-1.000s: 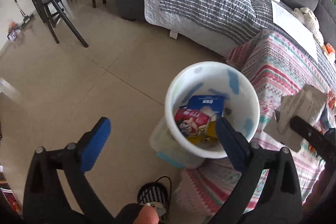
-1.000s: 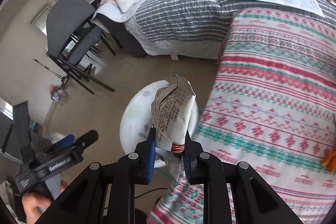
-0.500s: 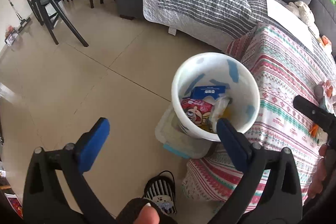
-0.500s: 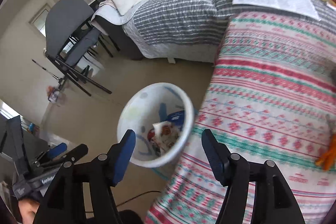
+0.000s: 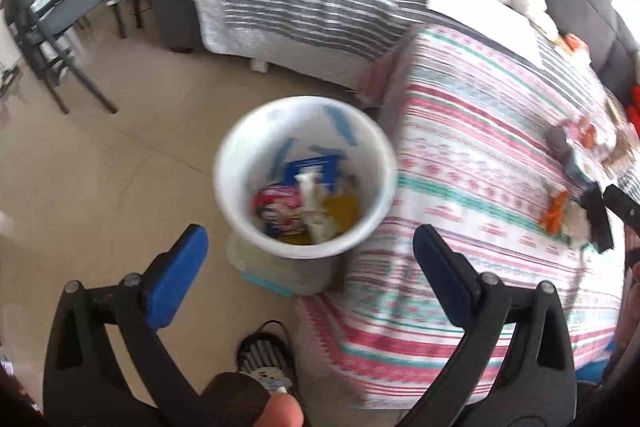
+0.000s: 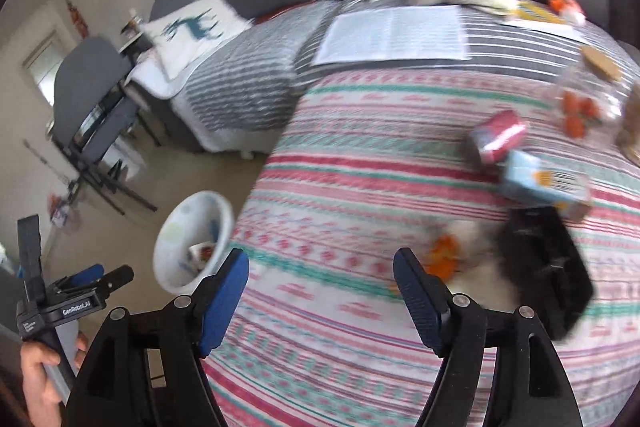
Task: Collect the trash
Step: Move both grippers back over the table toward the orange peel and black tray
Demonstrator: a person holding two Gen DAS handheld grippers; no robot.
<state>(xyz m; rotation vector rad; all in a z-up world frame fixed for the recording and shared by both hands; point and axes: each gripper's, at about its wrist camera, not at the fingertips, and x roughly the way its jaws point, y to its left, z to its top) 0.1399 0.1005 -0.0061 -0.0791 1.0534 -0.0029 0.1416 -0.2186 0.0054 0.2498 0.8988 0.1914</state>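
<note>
While empty, right tongs (image 6: 320, 279) overhang patterned cloth (image 6: 360, 327).

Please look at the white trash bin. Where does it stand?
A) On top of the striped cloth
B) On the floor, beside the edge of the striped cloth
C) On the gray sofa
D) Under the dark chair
B. The white trash bin stands on the tiled floor, close to the hanging edge of the striped cloth; the right wrist view also shows it there, low beside the cloth.
</note>
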